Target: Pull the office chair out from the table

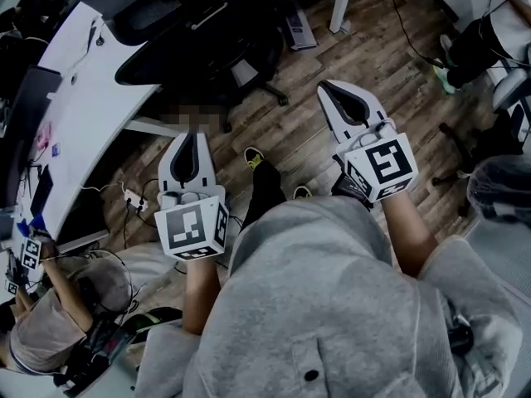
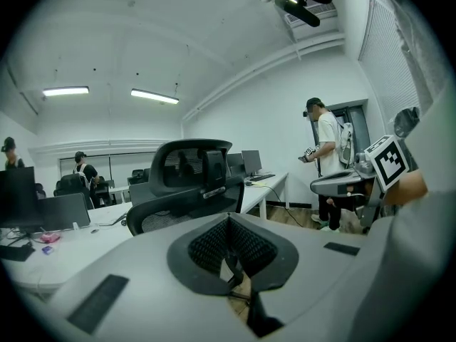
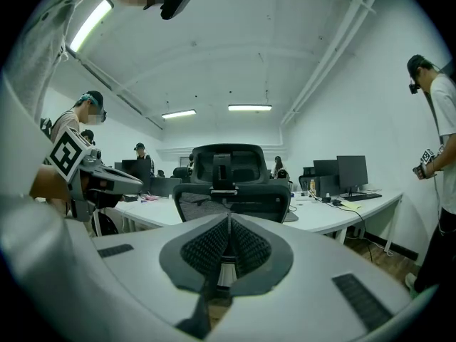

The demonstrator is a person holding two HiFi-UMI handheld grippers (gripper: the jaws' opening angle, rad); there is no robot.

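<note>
You held two white grippers out over the brown wood-plank floor (image 1: 377,65), and each had its jaws pressed together with nothing between them: the left gripper (image 1: 187,136) nearer your body, the right gripper (image 1: 326,84) reaching a little farther ahead. Both pointed at the one black mesh-backed office chair (image 1: 195,52), and neither touched it. In the left gripper view the chair (image 2: 187,184) stood left of centre beyond the closed tips (image 2: 228,223); in the right gripper view it (image 3: 231,187) stood dead ahead of the tips (image 3: 228,223). Its back and single headrest rose upright, long axis vertical, with the back turned towards you and the seat facing away, tucked at the edge of the long white table (image 1: 91,98). That table (image 3: 335,216) ran on behind the chair.
</note>
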